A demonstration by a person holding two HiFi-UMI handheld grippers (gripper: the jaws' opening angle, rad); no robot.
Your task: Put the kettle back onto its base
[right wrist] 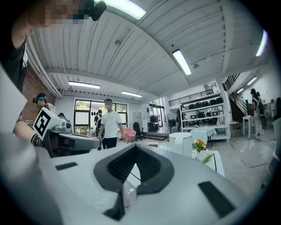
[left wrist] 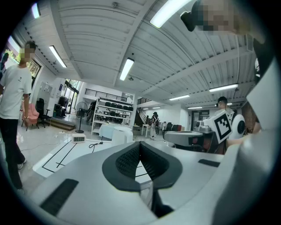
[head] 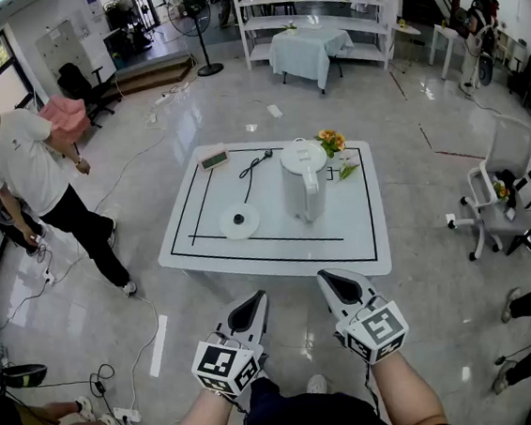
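The left claw [head: 254, 300] and the right claw [head: 329, 277] are both closed and empty, held side by side short of the white tabletop [head: 279, 252]. The white kettle [head: 302, 182] stands upright on the tabletop, just right of its round base [head: 239, 221] and not on it.

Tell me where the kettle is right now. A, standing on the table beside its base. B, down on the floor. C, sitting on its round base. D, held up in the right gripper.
A: in the head view the kettle stands upright on the white table, with the round base lying bare to its left and apart from it.
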